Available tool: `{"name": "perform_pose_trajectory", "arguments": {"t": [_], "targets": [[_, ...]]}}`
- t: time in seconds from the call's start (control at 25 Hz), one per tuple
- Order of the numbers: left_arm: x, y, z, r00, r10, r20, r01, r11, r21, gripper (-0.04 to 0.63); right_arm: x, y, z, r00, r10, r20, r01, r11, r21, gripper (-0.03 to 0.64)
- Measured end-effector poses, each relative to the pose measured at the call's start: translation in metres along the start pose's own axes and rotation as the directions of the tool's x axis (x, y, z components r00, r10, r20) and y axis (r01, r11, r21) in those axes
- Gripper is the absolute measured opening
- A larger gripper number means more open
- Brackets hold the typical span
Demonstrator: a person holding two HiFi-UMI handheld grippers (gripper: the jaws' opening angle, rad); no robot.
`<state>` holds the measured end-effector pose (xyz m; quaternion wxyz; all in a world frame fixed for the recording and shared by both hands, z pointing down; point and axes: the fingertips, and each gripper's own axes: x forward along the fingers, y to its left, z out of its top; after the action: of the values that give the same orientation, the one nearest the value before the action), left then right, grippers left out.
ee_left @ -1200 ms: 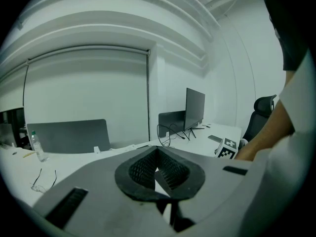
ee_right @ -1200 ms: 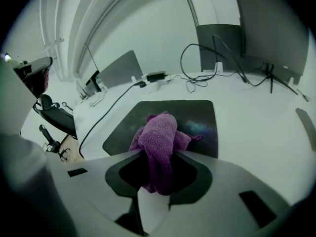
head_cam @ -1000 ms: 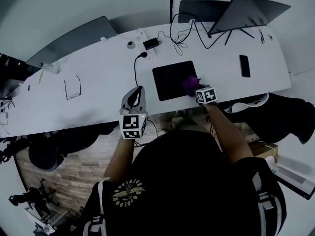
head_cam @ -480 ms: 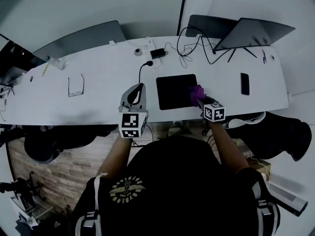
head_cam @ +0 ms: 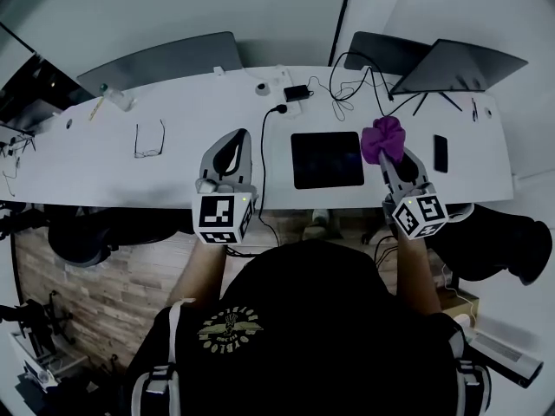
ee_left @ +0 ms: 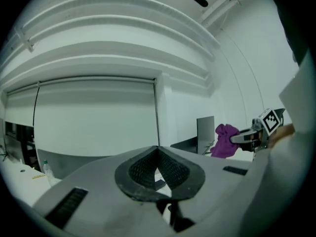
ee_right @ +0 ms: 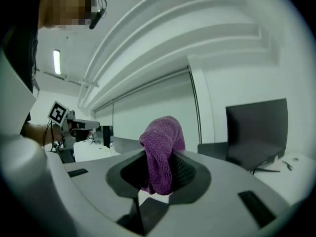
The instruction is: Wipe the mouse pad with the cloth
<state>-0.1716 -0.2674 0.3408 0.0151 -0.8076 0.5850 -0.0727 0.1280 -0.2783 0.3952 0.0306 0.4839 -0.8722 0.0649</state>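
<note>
The black mouse pad (head_cam: 327, 159) lies flat on the white desk (head_cam: 173, 167), near its front edge. My right gripper (head_cam: 388, 152) is shut on the purple cloth (head_cam: 382, 139), held up in the air to the right of the pad. The cloth (ee_right: 160, 152) bunches up between the jaws in the right gripper view. My left gripper (head_cam: 227, 152) is raised left of the pad, jaws closed together with nothing between them (ee_left: 157, 169). From the left gripper view the cloth (ee_left: 224, 140) shows at the right.
A black cable (head_cam: 264, 159) runs down the desk between left gripper and pad. Glasses (head_cam: 149, 139) lie at the left, a phone (head_cam: 440, 153) at the right. A laptop (head_cam: 458, 67) on a stand, a charger (head_cam: 297, 92) and tangled wires (head_cam: 342, 98) sit at the back.
My right gripper has lifted the cloth off the pad's right edge and moved it right, up into the air. The left gripper has risen too. The head camera has shifted.
</note>
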Motion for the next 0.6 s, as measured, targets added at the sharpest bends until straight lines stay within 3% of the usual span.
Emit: {"name": "perform_pose_trajectory", "arguments": {"t": [0.24, 0.6], "targets": [[-0.024, 0.002, 0.03, 0.998, -0.006, 0.057, 0.004, 0.999, 0.036, 0.002, -0.02, 0.024, 0.068, 0.994, -0.009, 0.109, 0.019, 0.996, -0.092, 0.097], [-0.053, -0.013, 0.045, 0.995, -0.043, 0.087, 0.039, 0.998, 0.044, 0.002, -0.046, 0.049, 0.086, 0.991, -0.008, 0.132, 0.024, 0.993, -0.118, 0.097]]}}
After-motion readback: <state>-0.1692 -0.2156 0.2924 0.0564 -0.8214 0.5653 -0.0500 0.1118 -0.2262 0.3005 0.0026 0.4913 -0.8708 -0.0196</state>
